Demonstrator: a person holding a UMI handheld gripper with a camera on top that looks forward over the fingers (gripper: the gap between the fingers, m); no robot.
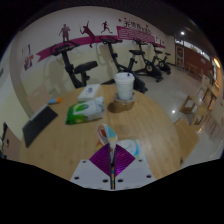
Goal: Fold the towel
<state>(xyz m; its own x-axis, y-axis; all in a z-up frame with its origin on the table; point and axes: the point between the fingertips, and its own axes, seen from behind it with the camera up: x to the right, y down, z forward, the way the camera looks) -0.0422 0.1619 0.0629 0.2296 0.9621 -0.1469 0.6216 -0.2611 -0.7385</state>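
The hand-held gripper [114,160] is clenched on a bunched white towel [116,148], its magenta pads meeting in a narrow V with the cloth pinched between. The towel's long axis cannot be told (it is too crumpled). It hangs over the round wooden table [60,140], with bare wood on both sides. Further off lie a green-and-white pack [86,108] and a white cup [124,85]; the table's far edge curves just behind the cup.

Pretty sure we're in a gym. We can see exercise bikes [75,68] by the back wall, plus a pink mural [90,32] of sporty figures.
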